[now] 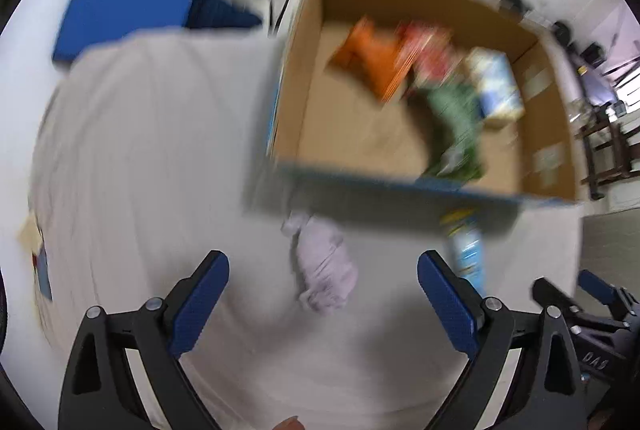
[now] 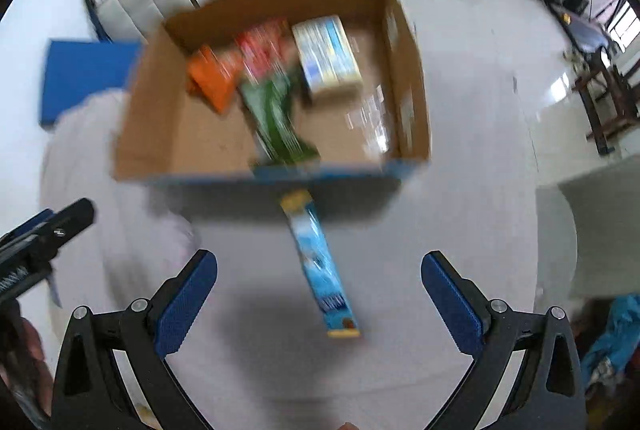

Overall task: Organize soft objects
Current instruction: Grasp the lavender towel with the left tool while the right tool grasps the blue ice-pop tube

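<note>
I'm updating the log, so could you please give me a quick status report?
Left tool open, right tool open, both empty. Pale cloth bundle and blue packet on table, outside cardboard box. Nothing blocking.

cloth bundle [image 1: 326, 264] left of packet [image 2: 322, 266] — box [image 1: 298, 78] behind

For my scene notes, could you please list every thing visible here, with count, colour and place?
open cardboard box: one, brown, on the white cloth, beyond both grippers
orange soft packet: one, in the box
red soft packet: one, in the box
green soft packet: one, in the box
pale blue and cream pack: one, in the box
long light-blue packet: one, on the cloth before the box
crumpled lilac cloth: one, on the cloth before the box
blue flat pad: one, far left
left gripper: open
right gripper: open
</note>
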